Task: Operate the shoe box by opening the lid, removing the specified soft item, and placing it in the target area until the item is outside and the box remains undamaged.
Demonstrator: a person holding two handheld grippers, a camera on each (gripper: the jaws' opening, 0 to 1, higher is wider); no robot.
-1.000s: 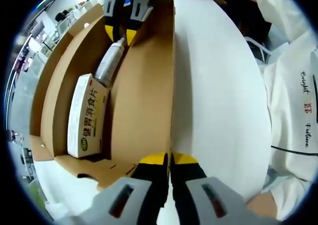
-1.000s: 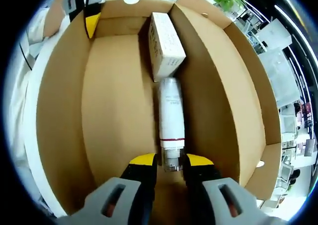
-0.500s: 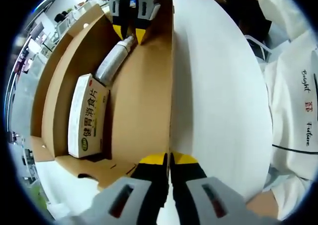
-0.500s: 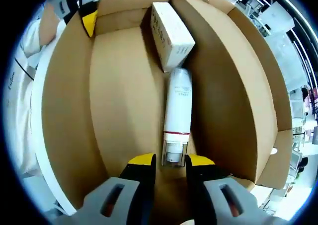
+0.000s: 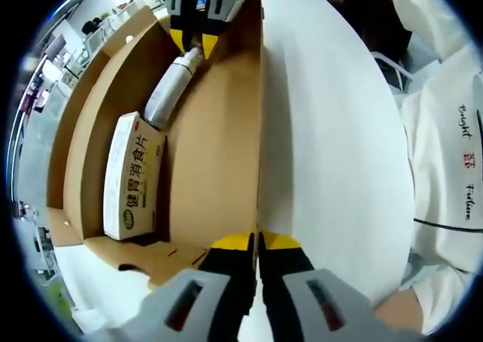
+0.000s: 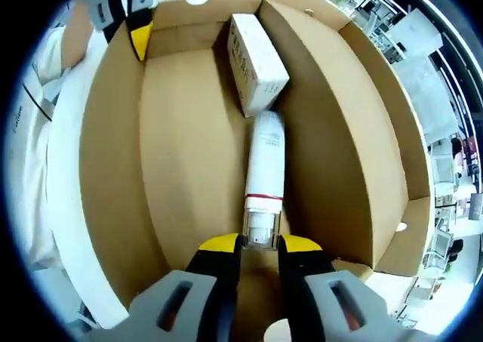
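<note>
Right tool [image 6: 258, 241] is now closing its yellow-tipped jaws on the capped end of the white tube [image 6: 264, 177] inside the open shoe box [image 6: 351, 130]; a second ago they were standing wider around it. Left tool [image 5: 257, 240] is keeping its jaws pinched on the box's near wall, steadying it on the white worktop [image 5: 332, 153]. Lying beside the small medicine carton [image 5: 133, 177], the tube is resting on the box floor. With the grasp apparently secured, lifting the tube out looks next.
</note>
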